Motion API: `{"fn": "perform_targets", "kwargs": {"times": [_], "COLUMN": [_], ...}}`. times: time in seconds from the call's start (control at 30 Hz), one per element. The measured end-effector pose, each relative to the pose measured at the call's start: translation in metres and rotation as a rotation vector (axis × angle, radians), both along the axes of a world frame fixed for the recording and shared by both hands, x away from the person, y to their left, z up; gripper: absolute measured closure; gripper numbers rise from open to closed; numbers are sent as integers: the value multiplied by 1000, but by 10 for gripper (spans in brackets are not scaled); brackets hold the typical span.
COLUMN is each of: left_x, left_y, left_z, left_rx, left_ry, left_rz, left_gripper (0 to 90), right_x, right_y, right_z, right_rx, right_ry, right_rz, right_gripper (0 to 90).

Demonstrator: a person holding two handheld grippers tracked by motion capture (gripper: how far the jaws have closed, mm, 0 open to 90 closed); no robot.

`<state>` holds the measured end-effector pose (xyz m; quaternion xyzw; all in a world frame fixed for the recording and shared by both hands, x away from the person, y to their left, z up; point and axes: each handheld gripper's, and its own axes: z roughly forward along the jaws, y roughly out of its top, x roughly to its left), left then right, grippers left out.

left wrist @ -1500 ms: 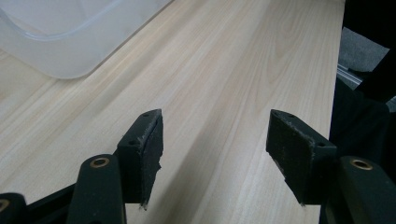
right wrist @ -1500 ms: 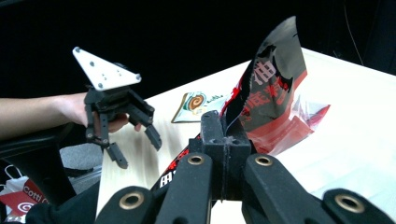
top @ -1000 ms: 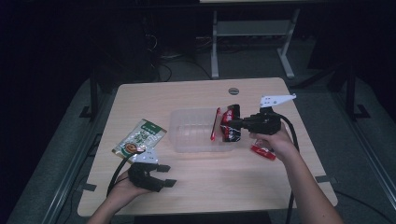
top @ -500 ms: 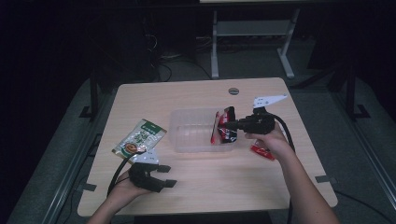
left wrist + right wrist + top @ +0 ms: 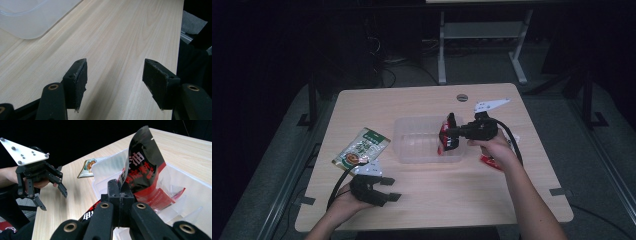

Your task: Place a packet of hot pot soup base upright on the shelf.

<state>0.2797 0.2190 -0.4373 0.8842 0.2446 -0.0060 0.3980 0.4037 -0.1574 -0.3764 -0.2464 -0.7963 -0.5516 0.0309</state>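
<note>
My right gripper (image 5: pixel 453 134) has its jaws clamped on a red-and-black packet (image 5: pixel 143 173), holding it upright over the right end of the clear plastic bin (image 5: pixel 419 144) at the middle of the table (image 5: pixel 422 102). Another red packet (image 5: pixel 490 161) lies at four o'clock from the bin, partly under my right hand (image 5: pixel 494 147). My left gripper (image 5: pixel 384 189) rests low at the table's seven o'clock corner, jaws spread wide with nothing between them. A green snack packet (image 5: pixel 362 148) lies flat at nine o'clock from the bin.
</note>
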Motion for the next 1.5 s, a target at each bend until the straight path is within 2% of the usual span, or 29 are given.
{"fn": "perform_targets", "kwargs": {"times": [0.23,0.6,0.8,0.9,1.2,1.37,1.5], "left_x": [1,2,2,2,1,1,1], "left_y": [0,-1,-1,-2,-3,-2,-2], "left_z": [-1,-4,-4,-5,-5,-5,-5], "left_rx": [-2,5,13,14,13,23,13], "left_ry": [6,13,16,17,19,15,21], "left_rz": [3,-2,-7,-9,-11,-17,-11], "left_gripper": [361,361,361,361,361,361,361], "right_x": [2,7,8,8,4,1,-1], "right_y": [2,9,11,9,12,15,15], "right_z": [-7,-18,-21,-20,-17,-16,-14], "right_rx": [0,-35,-21,-14,-44,-85,-93], "right_ry": [13,32,38,31,5,-20,-18], "right_rz": [-10,-54,-59,-67,-69,-91,-103], "right_gripper": [900,900,888,842,684,471,360]}}
